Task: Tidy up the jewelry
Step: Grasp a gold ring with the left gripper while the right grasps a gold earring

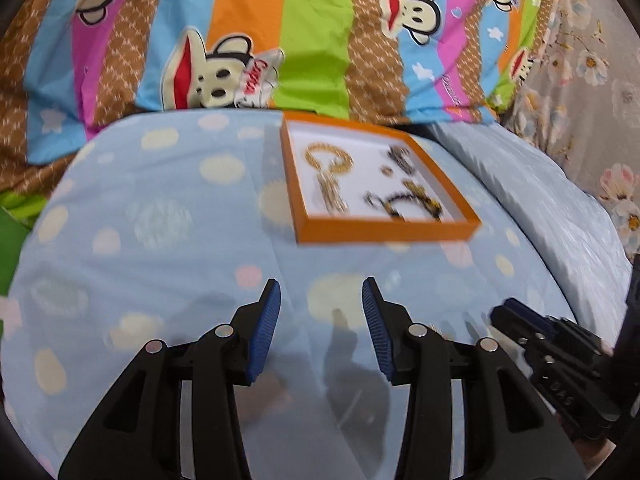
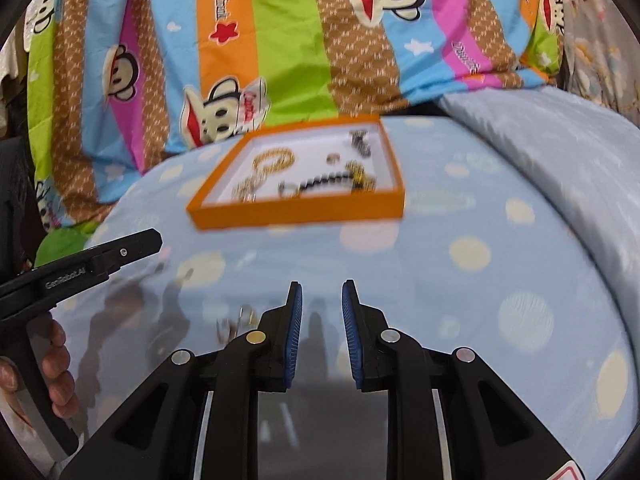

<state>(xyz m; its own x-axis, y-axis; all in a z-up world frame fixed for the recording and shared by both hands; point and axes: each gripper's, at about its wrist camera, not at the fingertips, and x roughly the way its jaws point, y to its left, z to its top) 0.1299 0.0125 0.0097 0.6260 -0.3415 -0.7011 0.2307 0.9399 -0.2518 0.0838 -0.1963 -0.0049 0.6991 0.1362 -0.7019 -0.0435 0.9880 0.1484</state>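
Left wrist view: the left gripper hangs over the dotted blue bedsheet, jaws parted with nothing between them. Ahead lies the orange tray holding the jewelry. The right gripper shows at the right edge.

Right wrist view: the right gripper has its jaws narrowly apart, empty. The tray sits beyond on the bedsheet, jewelry inside; a hand holds the left gripper.

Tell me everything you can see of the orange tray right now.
The orange tray is a shallow, square, box-like tray that looks like card, with orange walls and a white inside. It lies flat on the dotted blue bedsheet, in front of the striped cartoon quilt. Inside lie a gold chain, a dark beaded strand and smaller blurred pieces. Neither gripper touches it.
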